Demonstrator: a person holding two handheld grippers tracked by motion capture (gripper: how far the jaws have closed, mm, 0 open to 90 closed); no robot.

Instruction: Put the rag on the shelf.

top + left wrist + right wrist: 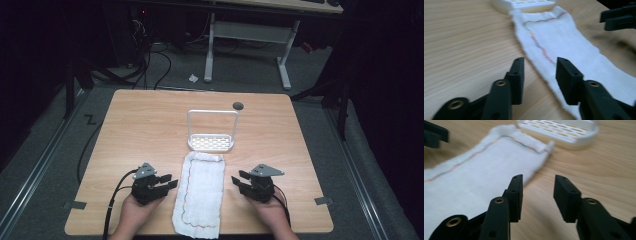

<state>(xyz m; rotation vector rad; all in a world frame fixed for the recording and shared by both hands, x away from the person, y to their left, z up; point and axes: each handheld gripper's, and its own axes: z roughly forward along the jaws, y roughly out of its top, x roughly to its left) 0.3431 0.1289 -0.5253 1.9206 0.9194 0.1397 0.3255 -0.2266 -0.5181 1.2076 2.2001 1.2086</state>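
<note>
White cloth (199,192) is lying between my two half-open, empty grippers (170,184) (237,179), so I am aiming each low at its nearest edge.

A dim lab or recording room, as I see it.
I work at a bare wooden desk (150,120) on grey carpet (240,75), with metal floor rails (40,160), tangled cables (145,60) and a white-legged workbench (250,30) behind, in darkness.
</note>
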